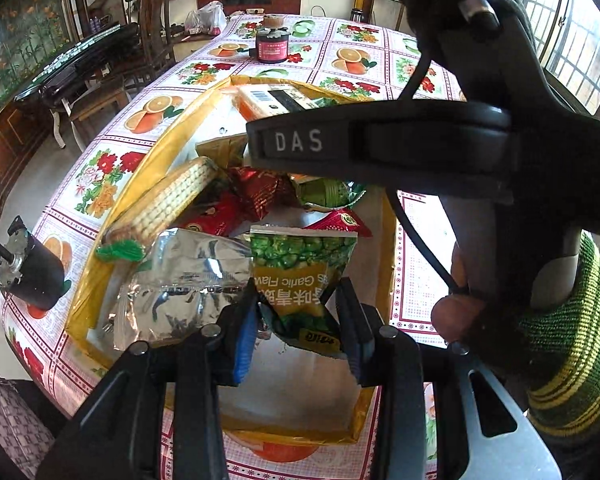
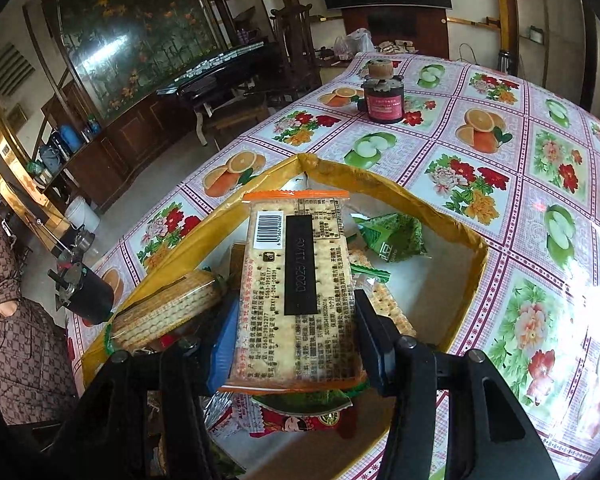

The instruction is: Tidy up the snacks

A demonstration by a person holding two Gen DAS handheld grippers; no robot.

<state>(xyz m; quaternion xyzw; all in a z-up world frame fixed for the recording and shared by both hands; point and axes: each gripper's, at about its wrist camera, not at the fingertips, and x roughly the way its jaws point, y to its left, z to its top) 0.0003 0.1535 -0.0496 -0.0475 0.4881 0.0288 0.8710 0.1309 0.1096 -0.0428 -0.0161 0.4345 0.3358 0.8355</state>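
A yellow-rimmed box [image 1: 148, 168] holds several snack packs on the fruit-print table. My left gripper [image 1: 296, 312] is shut on a green garlic pea packet [image 1: 300, 272] and holds it over the box, beside a silver foil bag [image 1: 184, 280] and a corn-print cracker pack [image 1: 168, 204]. My right gripper [image 2: 296, 312] is shut on an orange-edged cracker pack [image 2: 296, 292], held above the box [image 2: 472, 240]. The right gripper's arm crosses the left wrist view. Red packets [image 1: 256, 192] and a green packet [image 2: 392, 240] lie inside the box.
A dark jar with a cork lid [image 1: 272, 42] stands at the far side of the table [image 2: 480, 128]. A black motor-like cylinder [image 1: 28, 272] lies at the table's left edge. Chairs and a dark cabinet stand left of the table.
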